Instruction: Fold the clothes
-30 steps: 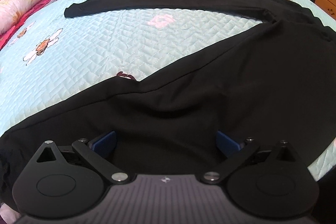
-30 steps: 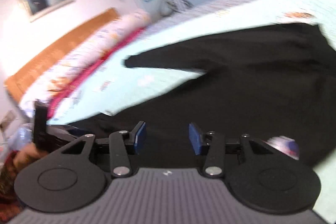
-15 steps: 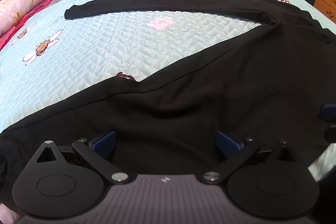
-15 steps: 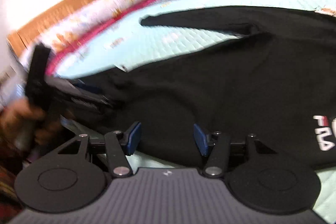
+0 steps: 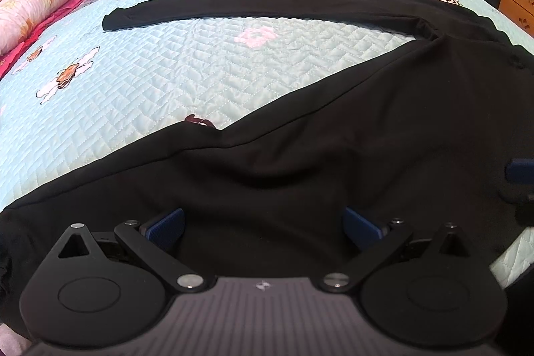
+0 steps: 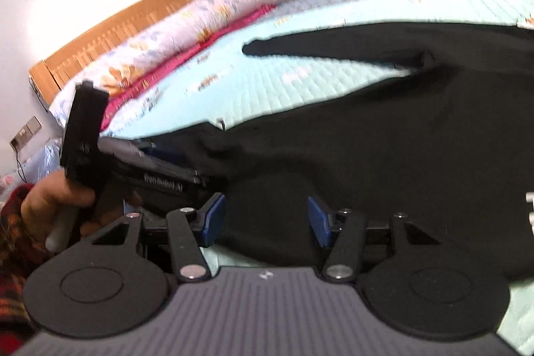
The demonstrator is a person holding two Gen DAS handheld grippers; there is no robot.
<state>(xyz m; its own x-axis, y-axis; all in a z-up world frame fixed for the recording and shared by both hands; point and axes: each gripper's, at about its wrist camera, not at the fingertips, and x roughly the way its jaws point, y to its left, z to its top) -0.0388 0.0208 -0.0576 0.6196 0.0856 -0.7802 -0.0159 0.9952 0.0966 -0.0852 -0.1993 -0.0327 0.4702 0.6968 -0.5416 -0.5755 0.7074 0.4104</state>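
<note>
Since the black top [image 5: 350, 129] looks soft & floppy on the bed [image 5: 200, 62], I'd pinch its near hem w/ both wide-open, empty claws, left claw [image 5: 263, 224] & right claw [image 6: 265, 219].

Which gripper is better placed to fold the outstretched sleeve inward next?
Probably left. The left gripper hangs open over the black shirt facing the sleeve; the right gripper sits farther along the hem.

Black long-sleeved top [image 5: 350, 129] spread flat on the quilted bed, one sleeve [image 5: 267, 2] outstretched.
</note>
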